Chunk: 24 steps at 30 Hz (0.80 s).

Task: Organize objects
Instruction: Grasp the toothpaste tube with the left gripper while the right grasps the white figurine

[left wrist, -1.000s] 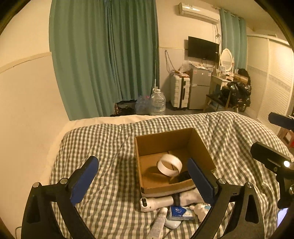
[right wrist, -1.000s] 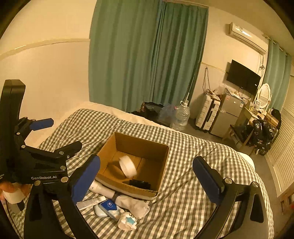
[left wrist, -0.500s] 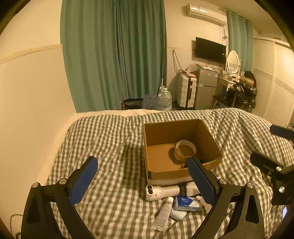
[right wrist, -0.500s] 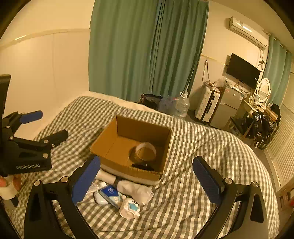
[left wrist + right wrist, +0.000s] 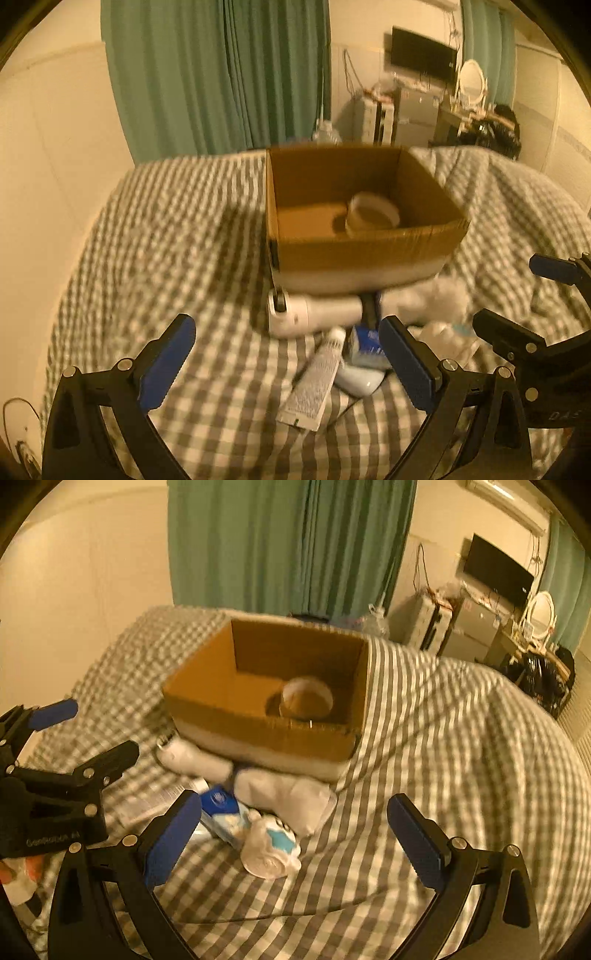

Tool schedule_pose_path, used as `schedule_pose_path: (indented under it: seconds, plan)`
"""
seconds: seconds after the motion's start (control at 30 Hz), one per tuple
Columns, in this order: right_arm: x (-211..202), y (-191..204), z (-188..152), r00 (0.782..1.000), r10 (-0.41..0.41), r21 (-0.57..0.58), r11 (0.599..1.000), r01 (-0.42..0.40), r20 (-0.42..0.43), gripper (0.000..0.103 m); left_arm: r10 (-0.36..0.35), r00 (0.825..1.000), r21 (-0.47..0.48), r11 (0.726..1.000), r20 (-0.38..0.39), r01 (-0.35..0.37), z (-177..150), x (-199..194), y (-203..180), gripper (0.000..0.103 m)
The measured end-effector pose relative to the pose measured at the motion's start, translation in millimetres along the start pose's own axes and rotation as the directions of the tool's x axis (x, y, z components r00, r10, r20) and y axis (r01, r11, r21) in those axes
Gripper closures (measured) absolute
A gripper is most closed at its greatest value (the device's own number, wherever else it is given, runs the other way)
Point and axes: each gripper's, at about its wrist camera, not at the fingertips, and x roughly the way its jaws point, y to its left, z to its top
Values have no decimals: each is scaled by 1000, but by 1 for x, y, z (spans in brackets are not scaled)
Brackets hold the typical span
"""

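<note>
Tape roll [image 5: 373, 216] now settled flat in box [image 5: 362, 251], done. Both grippers, left [image 5: 288, 354] and right [image 5: 291, 830], released, dropped toward clutter at 6 o'clock; tube [image 5: 317, 380] likely next.

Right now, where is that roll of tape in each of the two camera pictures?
Left wrist view: roll of tape lies right of centre, in the cardboard box.
Right wrist view: roll of tape lies near centre, in the box's right near corner.
Shared landmark: the white tube before the box.
</note>
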Motion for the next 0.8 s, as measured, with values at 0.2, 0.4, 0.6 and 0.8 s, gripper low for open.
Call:
schedule_pose_path:
  seconds: [0.2,0.4,0.6,0.8]
  plan:
    - [34,1,-18,996,13,0,1000,-13,-89,2,7,997,61,998,-73,-2,-18,27,-6,1]
    - [57,-4,-34,985,52,23,999,-49,-167,23,-3,989,67,998,-149,13,-30,45,-6,1]
    - [68,1,-42,978,81,-3,997,-83,-190,48,19,975,99,995,-221,3,-39,64,-13,1]
    - [67,1,-45,977,89,-3,996,-92,-193,49,-7,975,103,994,-222,31,-40,68,-17,26]
